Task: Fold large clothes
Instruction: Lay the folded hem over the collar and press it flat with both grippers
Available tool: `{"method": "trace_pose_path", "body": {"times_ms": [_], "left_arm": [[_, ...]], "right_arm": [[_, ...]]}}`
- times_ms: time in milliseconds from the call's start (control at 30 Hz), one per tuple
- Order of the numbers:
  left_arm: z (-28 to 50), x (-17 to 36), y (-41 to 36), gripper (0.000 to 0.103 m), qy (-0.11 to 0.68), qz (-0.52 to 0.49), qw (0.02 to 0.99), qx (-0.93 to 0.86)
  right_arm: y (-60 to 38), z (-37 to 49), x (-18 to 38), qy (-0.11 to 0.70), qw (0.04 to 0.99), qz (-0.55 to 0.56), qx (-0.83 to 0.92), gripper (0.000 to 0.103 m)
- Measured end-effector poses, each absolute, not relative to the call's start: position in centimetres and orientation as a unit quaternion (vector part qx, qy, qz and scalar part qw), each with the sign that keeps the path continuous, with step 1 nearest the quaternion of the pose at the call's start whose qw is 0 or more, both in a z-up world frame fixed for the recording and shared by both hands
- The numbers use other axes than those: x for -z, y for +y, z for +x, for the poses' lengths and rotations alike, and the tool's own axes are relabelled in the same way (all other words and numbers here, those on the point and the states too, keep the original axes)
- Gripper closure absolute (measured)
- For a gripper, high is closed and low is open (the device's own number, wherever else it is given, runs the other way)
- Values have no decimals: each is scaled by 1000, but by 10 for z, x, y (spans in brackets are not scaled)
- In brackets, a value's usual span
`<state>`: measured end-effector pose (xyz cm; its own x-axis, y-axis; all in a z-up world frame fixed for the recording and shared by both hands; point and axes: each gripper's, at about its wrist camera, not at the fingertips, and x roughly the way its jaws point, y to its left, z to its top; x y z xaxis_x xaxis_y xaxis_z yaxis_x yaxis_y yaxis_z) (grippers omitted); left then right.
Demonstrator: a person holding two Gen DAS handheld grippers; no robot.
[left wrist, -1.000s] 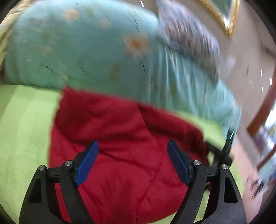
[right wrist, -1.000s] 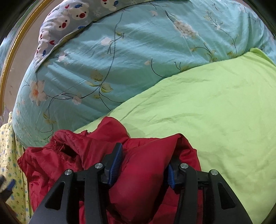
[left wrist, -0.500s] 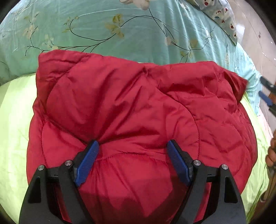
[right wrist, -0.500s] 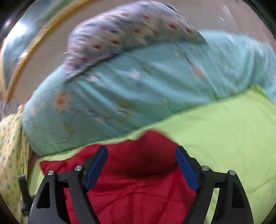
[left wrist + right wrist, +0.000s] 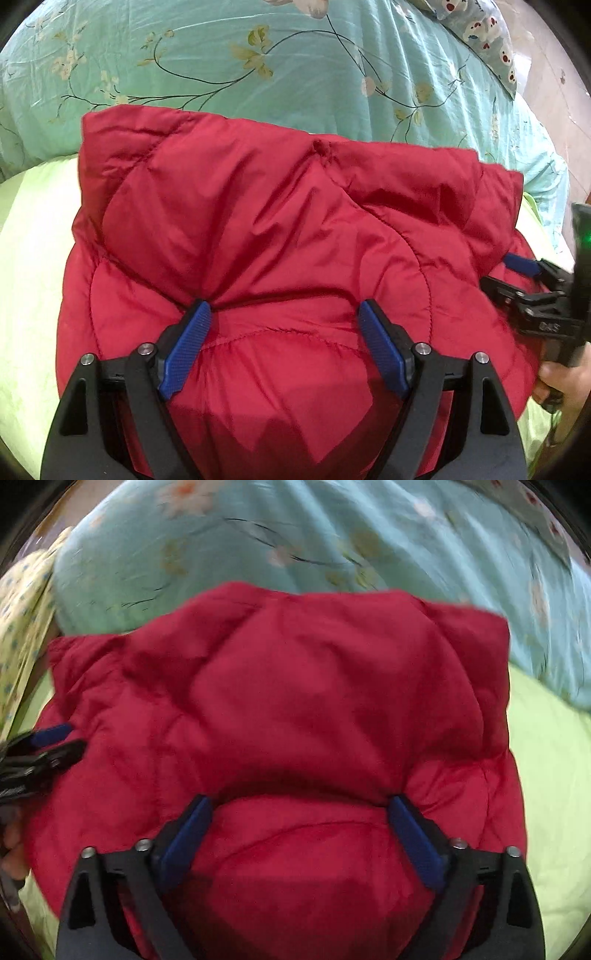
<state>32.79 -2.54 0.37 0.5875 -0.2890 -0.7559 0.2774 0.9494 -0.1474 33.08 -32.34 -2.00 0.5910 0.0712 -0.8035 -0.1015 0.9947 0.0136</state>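
Left wrist view: the left claw (image 5: 284, 314) stands spread, pads pressing into the puffy red quilted jacket (image 5: 280, 229) without clamping it. That jacket lies folded on the lime-green bed sheet (image 5: 33, 229), teal floral duvet (image 5: 258, 55) at twelve o'clock. At three o'clock, the right claw (image 5: 299, 808) has just been opening, jacket bulging between its pads.

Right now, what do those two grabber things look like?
Both look alike. The left gripper has two black plastic arms with triangle-shaped holes, small silver screws, and fingers faced with bumpy blue pads. The right gripper is built the same: black frame, silver screws, blue pads. Seen from the left camera, the right gripper's body carries white lettering too blurred to read and a small green light.
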Motion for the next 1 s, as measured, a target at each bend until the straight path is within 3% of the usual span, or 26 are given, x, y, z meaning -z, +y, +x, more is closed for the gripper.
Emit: {"method": "trace_pose_path", "body": {"times_ms": [233, 567, 767, 1000], "left_arm": [[319, -32, -1, 20, 403, -34, 905, 136], [349, 11, 13, 17, 428, -40, 897, 107], [347, 9, 11, 17, 428, -41, 897, 106], [335, -10, 17, 17, 421, -51, 899, 107]], "right_arm": [[-332, 336, 32, 447, 894, -1, -40, 6], [-347, 320, -8, 402, 914, 36, -30, 6], [-373, 335, 33, 445, 894, 57, 4, 4], [-377, 343, 41, 450, 891, 65, 4, 1]]}}
